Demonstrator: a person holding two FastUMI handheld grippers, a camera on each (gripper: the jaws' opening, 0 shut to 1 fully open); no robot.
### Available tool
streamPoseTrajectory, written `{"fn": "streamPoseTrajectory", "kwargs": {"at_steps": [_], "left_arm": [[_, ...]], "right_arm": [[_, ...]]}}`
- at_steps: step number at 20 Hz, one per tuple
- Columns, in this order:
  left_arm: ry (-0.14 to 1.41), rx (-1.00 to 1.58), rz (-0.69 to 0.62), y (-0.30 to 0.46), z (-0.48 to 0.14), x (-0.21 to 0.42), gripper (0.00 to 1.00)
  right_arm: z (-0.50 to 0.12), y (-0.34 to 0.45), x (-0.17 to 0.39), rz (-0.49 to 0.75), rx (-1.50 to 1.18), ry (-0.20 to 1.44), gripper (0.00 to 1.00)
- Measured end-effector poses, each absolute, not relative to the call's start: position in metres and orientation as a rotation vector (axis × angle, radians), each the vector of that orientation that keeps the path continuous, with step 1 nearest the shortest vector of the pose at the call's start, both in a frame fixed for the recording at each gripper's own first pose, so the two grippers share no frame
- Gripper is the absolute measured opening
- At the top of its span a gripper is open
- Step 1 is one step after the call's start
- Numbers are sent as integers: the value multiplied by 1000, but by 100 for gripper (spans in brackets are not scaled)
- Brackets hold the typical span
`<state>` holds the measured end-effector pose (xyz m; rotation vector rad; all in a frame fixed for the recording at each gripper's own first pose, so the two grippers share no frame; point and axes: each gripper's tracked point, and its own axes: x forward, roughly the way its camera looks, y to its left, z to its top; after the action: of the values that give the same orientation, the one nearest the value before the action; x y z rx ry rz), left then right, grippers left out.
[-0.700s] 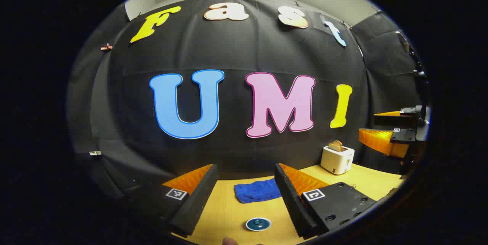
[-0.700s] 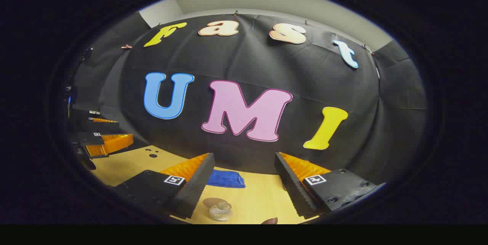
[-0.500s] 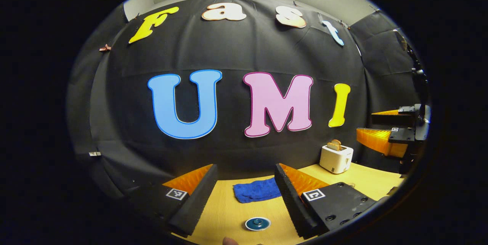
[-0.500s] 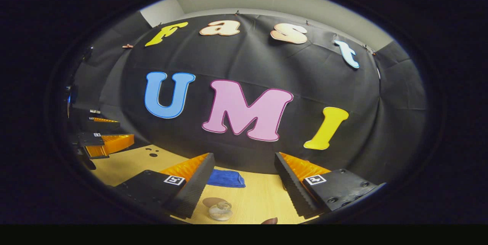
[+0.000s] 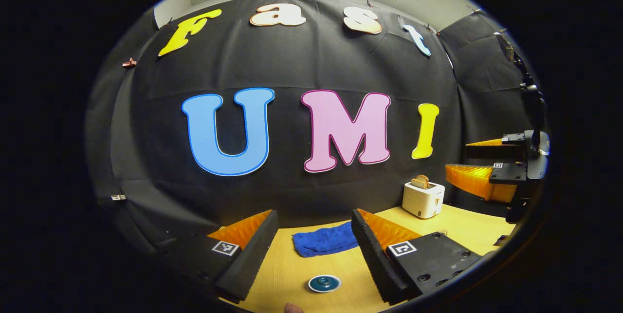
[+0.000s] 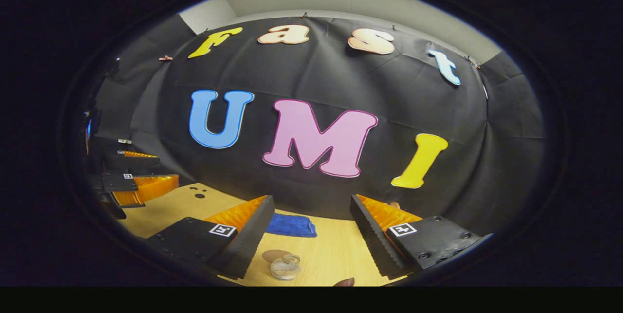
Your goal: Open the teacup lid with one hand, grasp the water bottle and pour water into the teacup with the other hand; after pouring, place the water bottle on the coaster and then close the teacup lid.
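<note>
Black cloth hangs behind a pale wooden table (image 5: 292, 274), with a strip of grey wall above it. In the left gripper view a blue folded cloth (image 5: 323, 244) lies near the back of the table, a white toaster (image 5: 422, 199) with bread in its slots stands far off to the right, and the teal teacup lid (image 5: 324, 283) sits low between the fingers of the left tool (image 5: 314, 254), which is held above the table, spread wide and holding nothing. The right tool (image 6: 311, 245) is likewise raised and spread apart, empty; below it, in the right gripper view, stands a small clear glass bottle (image 6: 284, 267) beside a round brown coaster (image 6: 274, 255).
</note>
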<state>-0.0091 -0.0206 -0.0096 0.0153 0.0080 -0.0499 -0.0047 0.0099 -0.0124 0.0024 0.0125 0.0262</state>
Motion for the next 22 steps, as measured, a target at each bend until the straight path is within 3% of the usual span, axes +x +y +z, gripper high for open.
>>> {"fn": "streamPoseTrajectory", "kwargs": {"at_steps": [8, 18, 22], "left_arm": [[60, 4, -54, -27, -59, 7, 98], [197, 22, -105, -45, -205, 52, 95], [234, 21, -91, -44, -252, 63, 89]], "right_arm": [[-35, 15, -5, 51, 36, 35, 98], [-96, 20, -2, 71, 73, 122, 98], [-124, 25, -5, 68, 71, 165, 98]]}}
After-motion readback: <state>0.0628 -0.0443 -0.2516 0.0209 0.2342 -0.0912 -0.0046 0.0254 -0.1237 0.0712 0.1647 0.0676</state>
